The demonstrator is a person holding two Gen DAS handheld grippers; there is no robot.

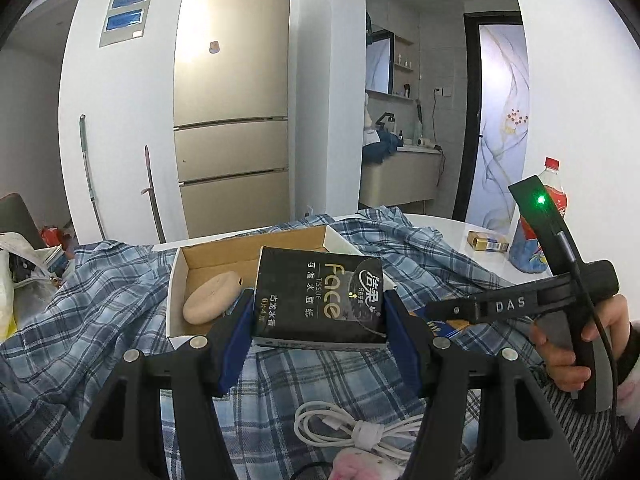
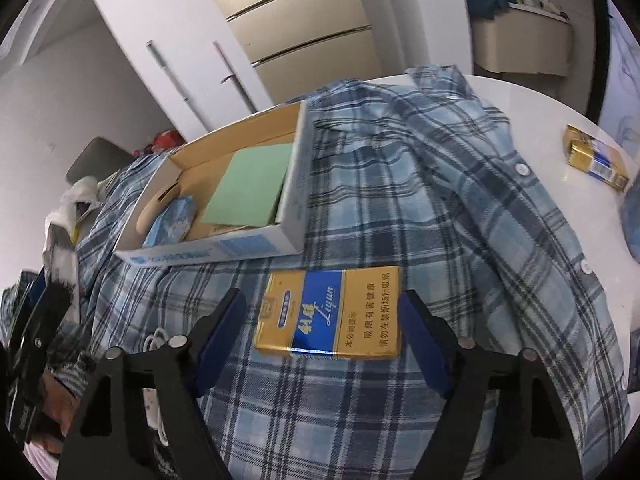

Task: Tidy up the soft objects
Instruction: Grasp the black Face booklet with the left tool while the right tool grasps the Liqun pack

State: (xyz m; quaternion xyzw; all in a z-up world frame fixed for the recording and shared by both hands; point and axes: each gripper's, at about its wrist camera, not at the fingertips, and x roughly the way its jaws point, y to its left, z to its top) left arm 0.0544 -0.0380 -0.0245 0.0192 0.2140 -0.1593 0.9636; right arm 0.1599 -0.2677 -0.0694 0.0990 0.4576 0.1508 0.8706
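Tissue pack point(image 1: 320, 298) was clamped in left hand-held gripper point(image 1: 320, 320), box point(image 1: 256, 250) just behind at frame centre; right hand-held gripper point(image 2: 322, 316) straddled cigarette pack point(image 2: 332, 312), pads not touching.

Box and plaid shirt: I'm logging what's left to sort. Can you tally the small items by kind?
Tissue packs: 2 (black tissue pack, blue tissue pack)
Cigarette packs: 2 (near cigarette pack, far cigarette pack)
Green pad: 1
Beige oval pouch: 1
White cable: 1
Total: 7
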